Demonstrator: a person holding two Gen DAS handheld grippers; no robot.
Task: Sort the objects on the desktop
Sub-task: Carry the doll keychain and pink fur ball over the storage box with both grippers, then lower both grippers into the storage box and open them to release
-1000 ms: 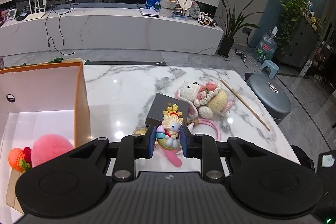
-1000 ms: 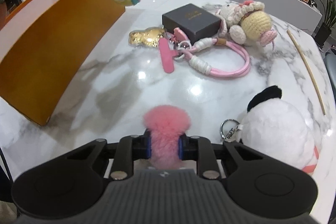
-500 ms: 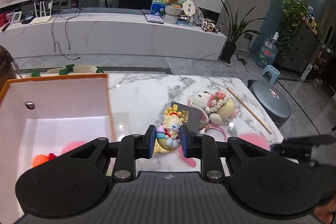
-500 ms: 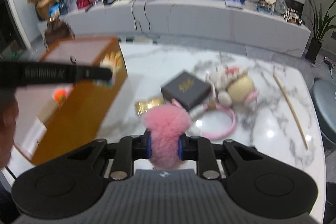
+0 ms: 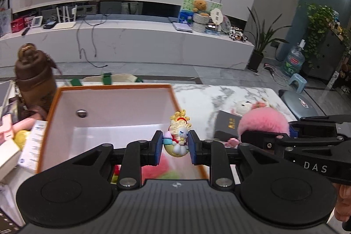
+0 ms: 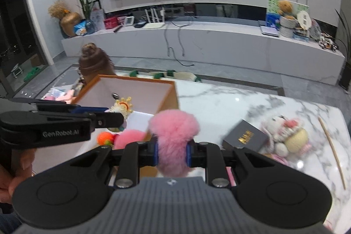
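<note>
My left gripper (image 5: 175,144) is shut on a small doll figure (image 5: 178,135) with yellow curly hair, held above the open orange box (image 5: 114,88), over its right side. My right gripper (image 6: 172,151) is shut on a pink fluffy pompom (image 6: 173,135), held above the table just right of the box (image 6: 171,83). From the left wrist view the pompom (image 5: 263,122) and right gripper (image 5: 266,136) sit close to the right. Inside the box lie another pink pompom (image 6: 129,138) and an orange knitted toy (image 6: 105,138).
On the marble table (image 6: 230,102) lie a dark gift box (image 6: 245,135), a crocheted bunny doll (image 6: 287,133), a pink strap and a thin wooden stick (image 6: 332,146). A brown bottle (image 5: 34,78) and cartons stand left of the orange box. A hand (image 6: 19,170) holds the left gripper.
Both grippers rose and swung left toward the orange box, each keeping its toy. The left one now hangs over the box; the right one lifted its pompom off the table.
</note>
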